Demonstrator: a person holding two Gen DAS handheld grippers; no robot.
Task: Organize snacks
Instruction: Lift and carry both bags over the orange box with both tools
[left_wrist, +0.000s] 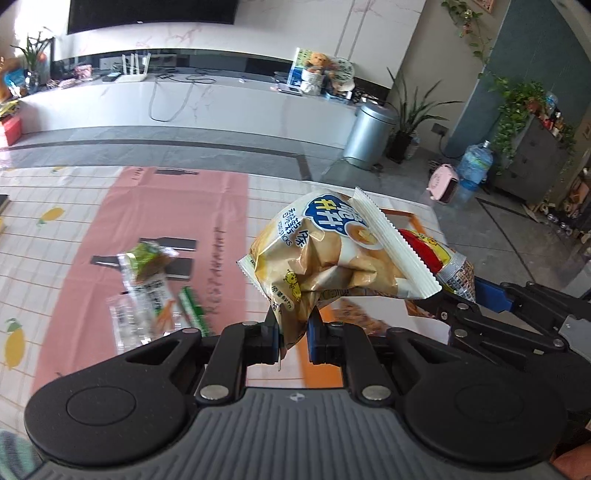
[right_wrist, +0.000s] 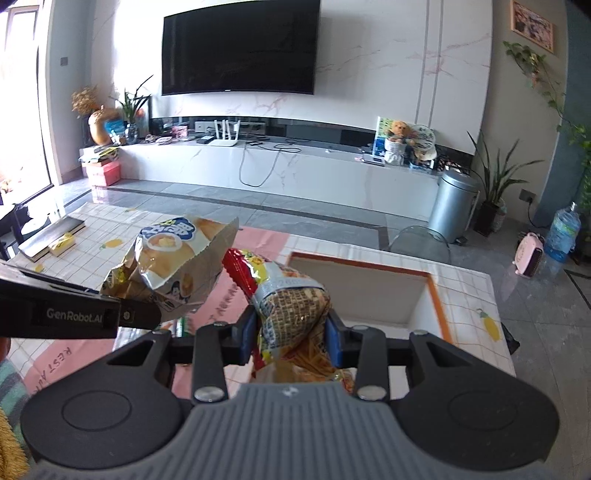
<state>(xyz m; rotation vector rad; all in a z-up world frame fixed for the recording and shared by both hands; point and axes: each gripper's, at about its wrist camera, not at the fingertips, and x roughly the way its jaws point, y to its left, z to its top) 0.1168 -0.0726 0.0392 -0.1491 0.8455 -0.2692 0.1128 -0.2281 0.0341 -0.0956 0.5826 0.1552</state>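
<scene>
Two snack bags hang above the tabletop (left_wrist: 55, 206), one in each gripper. At the frame's lower centre, the left gripper (left_wrist: 291, 332) has its fingers nearly closed, pinching the yellow potato-stick bag (left_wrist: 325, 254). The right gripper (right_wrist: 291, 336) holds its fingers narrowly apart, clamped on the red noodle-snack bag (right_wrist: 291, 306), with the orange-rimmed box (right_wrist: 369, 288) behind it. More packets (left_wrist: 147, 291) lie on the pink mat (left_wrist: 207, 206), left of centre.
</scene>
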